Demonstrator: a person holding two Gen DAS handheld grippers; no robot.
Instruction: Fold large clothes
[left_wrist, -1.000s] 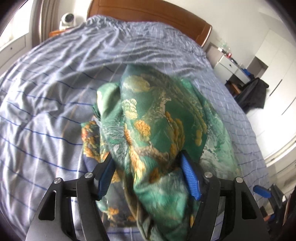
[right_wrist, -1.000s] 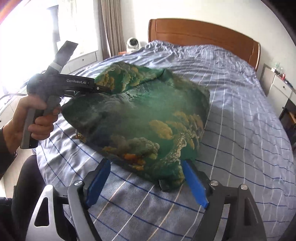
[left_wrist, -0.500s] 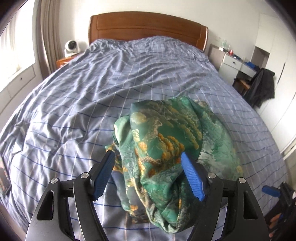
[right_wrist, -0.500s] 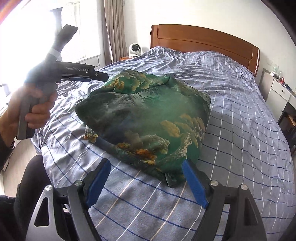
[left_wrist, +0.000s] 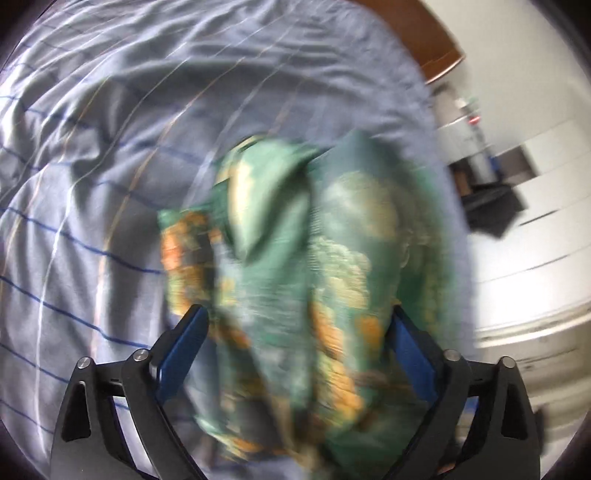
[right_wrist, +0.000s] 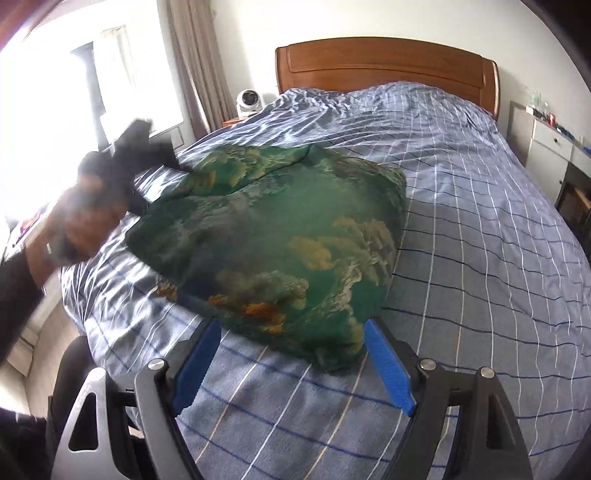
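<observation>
Near the bed's (right_wrist: 480, 229) foot edge lay the green garment (right_wrist: 288, 236); the left gripper's (left_wrist: 295, 325) jaws had just been opening around it, the right gripper's (right_wrist: 291, 332) apart.

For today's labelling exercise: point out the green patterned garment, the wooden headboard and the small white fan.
Green patterned garment (right_wrist: 280, 236): right wrist view, middle of the heap.
Wooden headboard (right_wrist: 384, 64): right wrist view, front panel.
Small white fan (right_wrist: 248, 100): right wrist view, round face.

Glossy silky garment (right_wrist: 280, 236); matt cotton bedcover (right_wrist: 480, 229).
</observation>
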